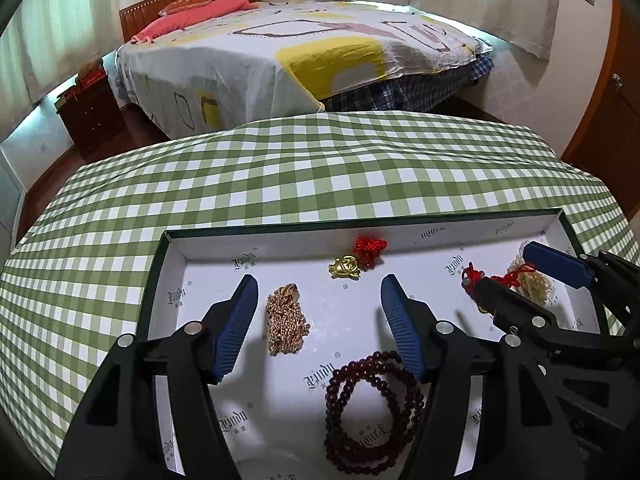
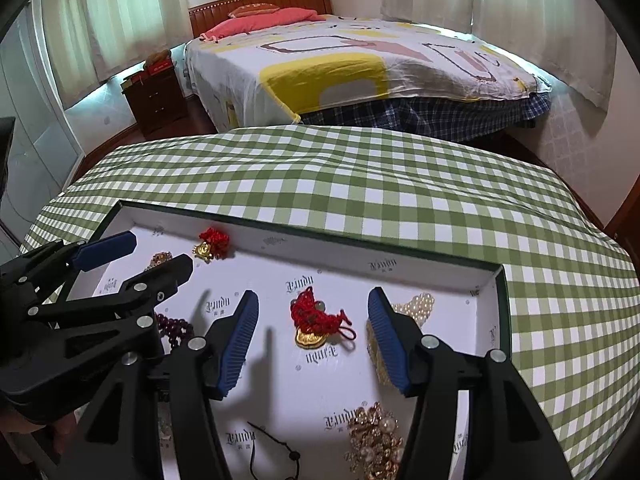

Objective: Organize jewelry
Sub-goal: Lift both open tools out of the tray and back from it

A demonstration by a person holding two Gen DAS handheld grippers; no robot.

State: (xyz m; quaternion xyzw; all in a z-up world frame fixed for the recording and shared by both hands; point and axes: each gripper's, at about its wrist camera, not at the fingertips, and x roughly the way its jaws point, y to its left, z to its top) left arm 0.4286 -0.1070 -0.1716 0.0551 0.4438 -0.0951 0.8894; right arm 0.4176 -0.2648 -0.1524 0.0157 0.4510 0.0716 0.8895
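Both tongs are hanging over the white-lined tray on the green-checked desk, angled down into it, and both sit roughly half open with nothing between the pads.

Left tongs: the gold chain pile lies right in the gap, closer to the left pad, its long axis running away from the camera, so more or less in line with the fingers. The dark red bead bracelet is coiled nearer the camera, under the right finger. Further off near the tray's back wall is a small gold charm with a red knot.

Right tongs: the red-cord gold coin charm sits dead centre between the pads, cord tail trailing to the right. Pearl strand is partly hidden behind the right finger, and a gold-and-pearl brooch cluster is nearer the camera.

My guess is each side takes its own piece: chain for the left, coin charm for the right. Mostly just a straight drop and close.
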